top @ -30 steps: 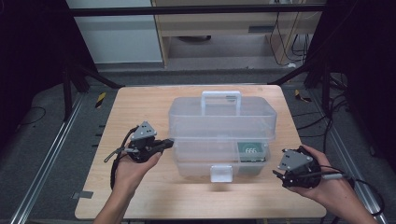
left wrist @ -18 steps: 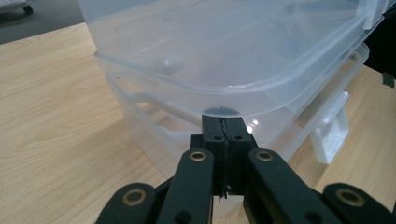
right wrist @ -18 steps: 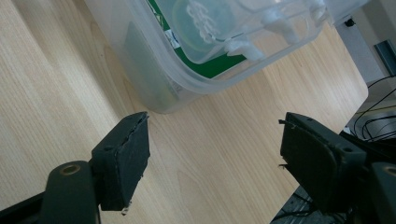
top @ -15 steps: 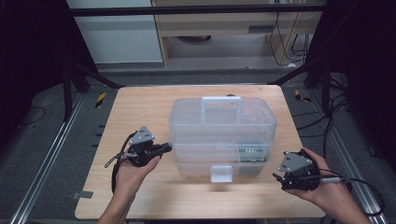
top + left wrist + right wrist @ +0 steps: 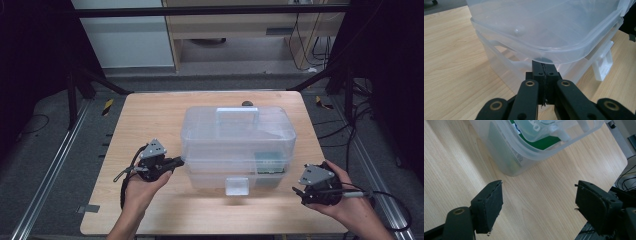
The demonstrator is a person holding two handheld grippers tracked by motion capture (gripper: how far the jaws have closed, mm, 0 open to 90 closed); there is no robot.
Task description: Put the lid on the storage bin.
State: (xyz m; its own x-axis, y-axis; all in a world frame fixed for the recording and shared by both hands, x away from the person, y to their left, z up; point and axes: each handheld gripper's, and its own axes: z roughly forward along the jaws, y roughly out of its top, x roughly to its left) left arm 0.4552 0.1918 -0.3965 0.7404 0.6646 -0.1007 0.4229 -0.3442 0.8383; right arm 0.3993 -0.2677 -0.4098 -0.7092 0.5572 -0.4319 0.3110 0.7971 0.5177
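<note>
The work surface is a light wooden table (image 5: 150,120) with rounded corners, standing on a grey floor (image 5: 45,165). A pale cabinet (image 5: 125,35) and a wooden shelf unit (image 5: 240,30) stand behind it, with loose cables (image 5: 310,35) at the far right.

Left gripper (image 5: 176,161): the jaws are pressed fully together with nothing between them. In the left gripper view the tips (image 5: 543,68) sit under the overhanging lid rim at the left end of the clear plastic storage box (image 5: 237,145), touching or just short of it.

The box stands at the table centre with its lid on, handle (image 5: 237,115) on top and latch (image 5: 237,186) at the near side.

Right gripper (image 5: 300,192): the jaws are spread wide and empty, over bare table just beside the box's near right corner, apart from it.
</note>
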